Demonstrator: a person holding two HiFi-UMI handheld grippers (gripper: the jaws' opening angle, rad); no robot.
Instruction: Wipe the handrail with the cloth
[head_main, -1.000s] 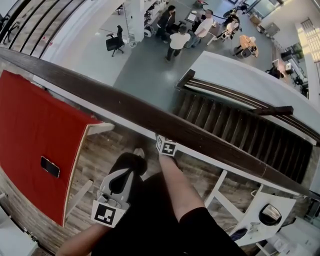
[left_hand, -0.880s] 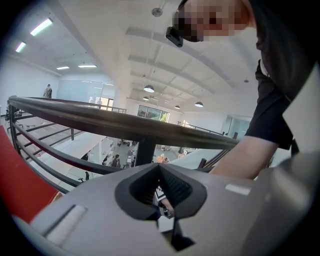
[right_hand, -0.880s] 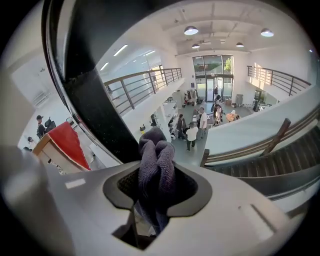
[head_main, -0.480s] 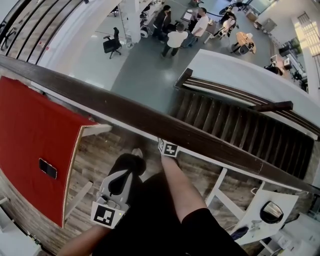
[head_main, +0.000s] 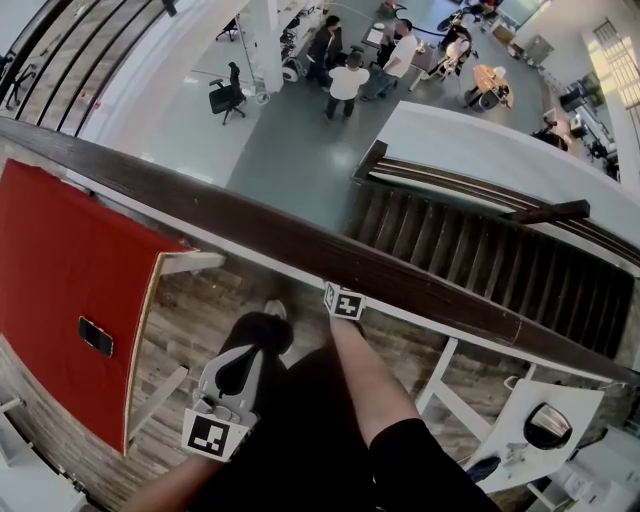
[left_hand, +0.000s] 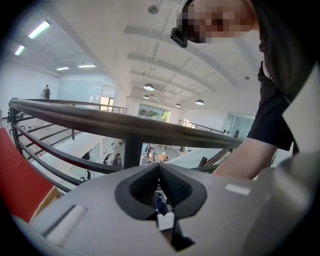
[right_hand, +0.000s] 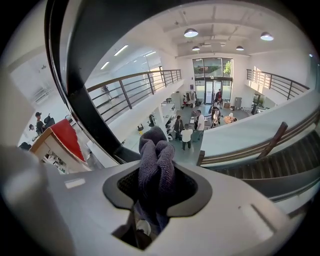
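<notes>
Right gripper (right_hand: 156, 176), jaws clamped on the cloth (right_hand: 155, 150): a purple-grey, nubbly terry fabric bunched into a knot-like wad that fills the gap between the dark ribbed pads (right_hand: 186, 186) and stands up past their tips at frame centre. The handrail (right_hand: 75, 85) sweeps as a broad, dark, smooth band through the upper left of this view, just beside the wad; contact between the two cannot be judged. In the head view the rail (head_main: 300, 245), a flat-topped bar of dark brown wood, crosses diagonally from upper left to lower right, and the right gripper's marker cube sits against its near edge at centre, with the cloth hidden beneath. Long uncovered stretches of rail extend to either side. Left gripper (left_hand: 159, 167), jaws pressed together with nothing held, hangs low at lower left of the head view, well apart from the rail. A red table top (head_main: 60, 260) carrying a phone (head_main: 97, 336) borders the rail at left; a white table (head_main: 520, 440) lies at lower right; a staircase (head_main: 480, 265) descends beyond the rail.
</notes>
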